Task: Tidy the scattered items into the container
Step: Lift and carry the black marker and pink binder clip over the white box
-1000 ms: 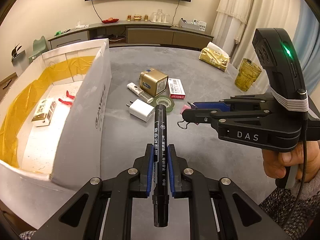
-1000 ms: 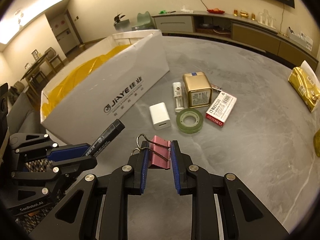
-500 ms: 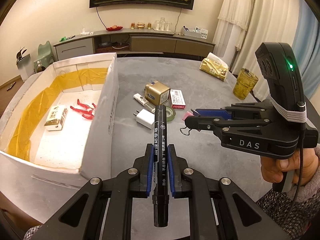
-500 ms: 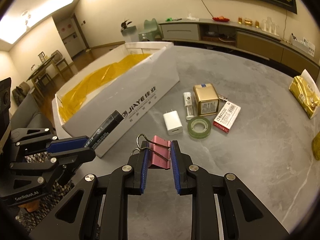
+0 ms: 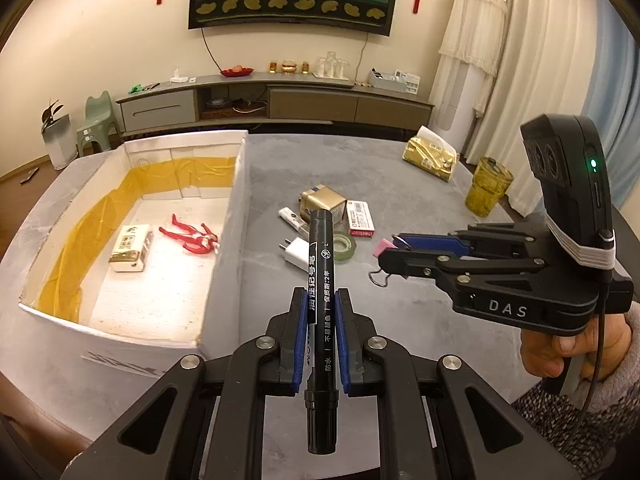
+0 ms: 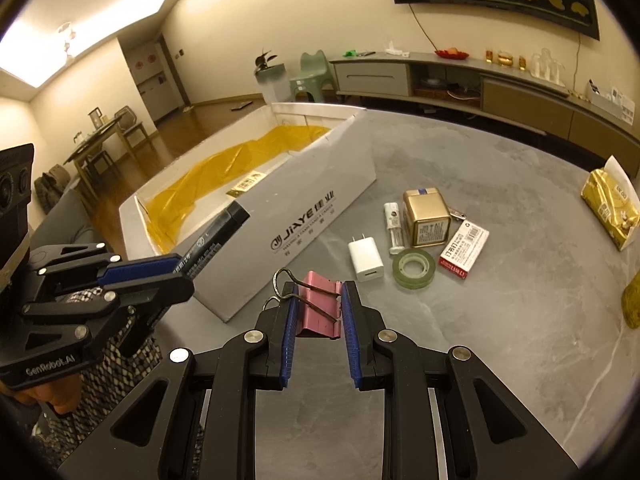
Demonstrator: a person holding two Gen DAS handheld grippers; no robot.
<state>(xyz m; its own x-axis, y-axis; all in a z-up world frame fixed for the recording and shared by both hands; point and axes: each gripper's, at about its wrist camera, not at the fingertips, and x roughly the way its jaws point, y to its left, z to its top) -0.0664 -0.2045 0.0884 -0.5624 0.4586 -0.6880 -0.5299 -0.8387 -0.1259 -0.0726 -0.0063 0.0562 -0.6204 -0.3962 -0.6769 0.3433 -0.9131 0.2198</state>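
While the left gripper [image 5: 321, 312] clamps a black marker [image 5: 321, 292] printed with Chinese text, the right gripper [image 6: 318, 300], stamped "DAS", pinches a pink binder clip [image 6: 319, 307]. Both hover above the grey table [image 6: 500, 320] beside the white "JiAYE" box [image 6: 320, 216].
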